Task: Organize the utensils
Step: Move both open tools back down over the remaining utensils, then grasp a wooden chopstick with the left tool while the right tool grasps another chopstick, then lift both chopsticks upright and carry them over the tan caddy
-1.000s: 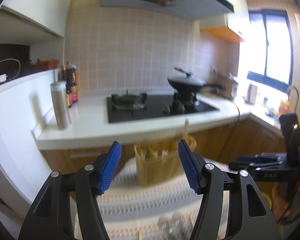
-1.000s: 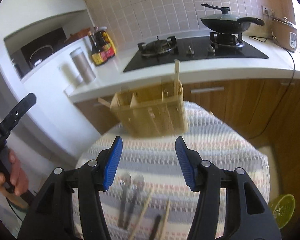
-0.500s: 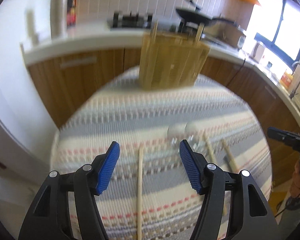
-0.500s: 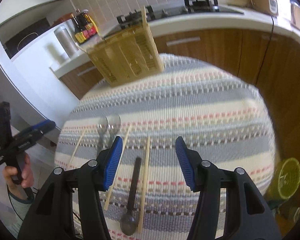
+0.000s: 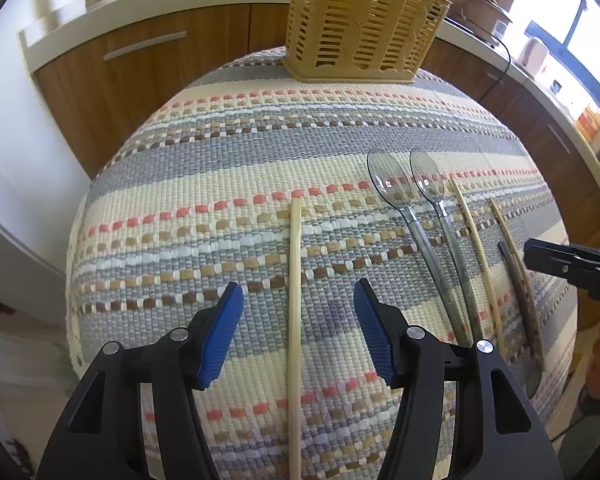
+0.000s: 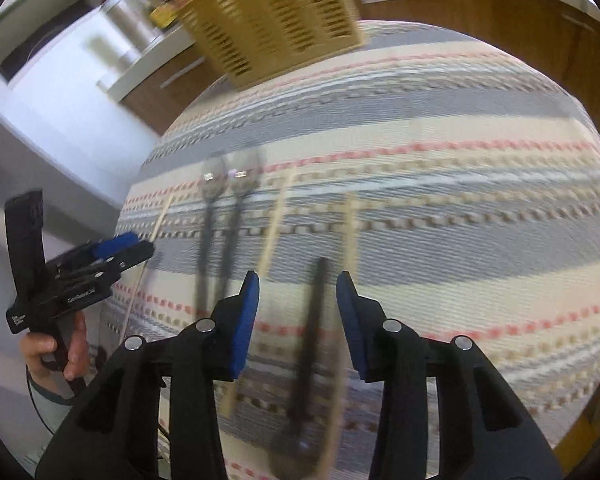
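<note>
Kitchen, wood cabinets and a white counter behind; a round tabletop point(image 5: 228, 148) under a striped woven cloth carried everything.

Nearest in the left wrist view, the left hand-held gripper point(image 5: 298, 334) was wide open, holding nothing, its jaws straddling a pale chopstick point(image 5: 295, 300) that ran toward 12 o'clock. No contact visible.

At 2 o'clock from it lay two clear spoons point(image 5: 412, 204) side by side, bowls far. Just past them at 3 o'clock were two more chopsticks point(image 5: 474, 236) and a dark spoon point(image 5: 512, 268).

In the right wrist view (blurred) the right hand-held gripper point(image 6: 298, 316) was also open and empty. It sat over the dark spoon's handle, with a chopstick point(image 6: 350, 232) close beside at 1 o'clock.

Farthest, at 12 o'clock on the tabletop's far edge, stood the tan slotted utensil holder point(image 5: 360, 28), with a stick or two already upright in it.

Step in hand, as I judge it: grasp for pickup; sorting barely begun.

- Left: lower until the pads bracket the chopstick near mid-length, then close squarely so it doesn't roll or pivot.
- Right: centre on the spoon handle only and keep the neighbouring chopstick outside the jaws, or both get pinched.
- Thin pieces on cloth may slip, so press down slightly before closing.
</note>
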Demonstrator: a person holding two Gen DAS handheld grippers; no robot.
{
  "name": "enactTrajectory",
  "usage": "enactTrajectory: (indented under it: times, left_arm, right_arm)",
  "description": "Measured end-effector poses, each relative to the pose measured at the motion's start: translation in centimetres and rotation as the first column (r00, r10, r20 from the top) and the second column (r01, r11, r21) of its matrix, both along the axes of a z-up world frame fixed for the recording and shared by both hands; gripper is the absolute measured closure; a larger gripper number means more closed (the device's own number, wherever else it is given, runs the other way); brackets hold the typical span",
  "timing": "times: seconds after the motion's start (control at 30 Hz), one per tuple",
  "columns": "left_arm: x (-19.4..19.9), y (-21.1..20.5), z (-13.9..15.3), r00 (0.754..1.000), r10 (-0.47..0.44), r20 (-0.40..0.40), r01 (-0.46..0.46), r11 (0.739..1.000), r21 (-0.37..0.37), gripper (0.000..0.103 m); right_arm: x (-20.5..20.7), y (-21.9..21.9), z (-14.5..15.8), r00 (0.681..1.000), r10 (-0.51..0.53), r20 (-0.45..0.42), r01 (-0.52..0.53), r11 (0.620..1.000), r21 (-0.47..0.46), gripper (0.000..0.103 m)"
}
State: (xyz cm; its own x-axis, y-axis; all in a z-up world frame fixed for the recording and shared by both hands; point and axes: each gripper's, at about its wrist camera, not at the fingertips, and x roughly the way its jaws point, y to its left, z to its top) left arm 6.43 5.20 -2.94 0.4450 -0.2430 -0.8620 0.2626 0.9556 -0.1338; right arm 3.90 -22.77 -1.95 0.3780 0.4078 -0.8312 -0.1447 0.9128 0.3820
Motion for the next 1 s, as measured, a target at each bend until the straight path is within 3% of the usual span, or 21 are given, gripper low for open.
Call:
enactTrajectory:
  times: [0.1, 0.2, 0.33, 0.43, 0.5, 0.63, 0.8, 0.83, 0.87, 0.93, 1.0]
  left_arm:
    - [0.4, -0.7, -0.3, 0.998, -0.068, -0.015, 0.068, 0.998, -0.009, 0.047]
    - [0.8, -0.5, -0.2, 0.997, -0.07, -0.041, 0.07, 0.997, -0.016, 0.048]
    - [1.2, -1.2, -0.1, 0.993, -0.095, -0.07, 0.1, 0.993, 0.06, 0.06]
    - [1.1, -1.9, -0.4, 0.99, -0.118, -0.072, 0.126, 0.984, 0.123, 0.06]
    - [1.0, -2.7, -0.5, 0.989, -0.133, -0.07, 0.144, 0.974, 0.175, 0.06]
    - [1.2, -3.1, -0.4, 0.985, -0.145, -0.099, 0.162, 0.967, 0.199, 0.064]
    - [0.9, -4.2, -0.2, 0.979, -0.175, -0.103, 0.194, 0.956, 0.219, 0.083]
    - [0.7, -4.5, -0.2, 0.979, -0.181, -0.093, 0.197, 0.954, 0.224, 0.1]
    - [0.7, -4.9, -0.3, 0.98, -0.186, -0.074, 0.198, 0.952, 0.232, 0.099]
    - [0.6, -4.7, -0.4, 0.982, -0.176, -0.065, 0.186, 0.962, 0.201, 0.099]
    - [0.8, -3.8, -0.3, 0.986, -0.157, -0.061, 0.163, 0.98, 0.112, 0.099]
  right_arm:
    - [0.9, 2.1, -0.4, 1.0, 0.018, -0.021, -0.018, 1.0, -0.018, 0.066]
    - [1.5, 2.6, -0.9, 0.999, 0.005, -0.05, -0.006, 1.0, -0.009, 0.066]
    - [2.0, 3.5, -1.4, 0.999, -0.002, -0.055, -0.001, 0.999, -0.05, 0.068]
    - [1.8, 5.0, -1.4, 1.0, -0.015, -0.026, 0.012, 0.992, -0.127, 0.072]
    - [1.4, 6.0, -1.3, 1.0, -0.016, -0.006, 0.015, 0.977, -0.214, 0.081]
    - [1.2, 7.5, -1.4, 1.0, 0.024, 0.013, -0.018, 0.946, -0.322, 0.086]
    - [1.3, 8.2, -1.6, 0.996, 0.084, -0.011, -0.082, 0.929, -0.36, 0.094]
    - [1.3, 8.3, -1.6, 0.995, 0.093, -0.017, -0.093, 0.927, -0.364, 0.094]
    - [1.3, 8.3, -1.6, 0.994, 0.104, -0.023, -0.105, 0.926, -0.361, 0.095]
    - [1.0, 7.5, -1.4, 0.994, 0.108, -0.031, -0.112, 0.938, -0.327, 0.097]
    - [0.9, 6.6, -1.5, 0.994, 0.106, -0.037, -0.112, 0.956, -0.271, 0.098]
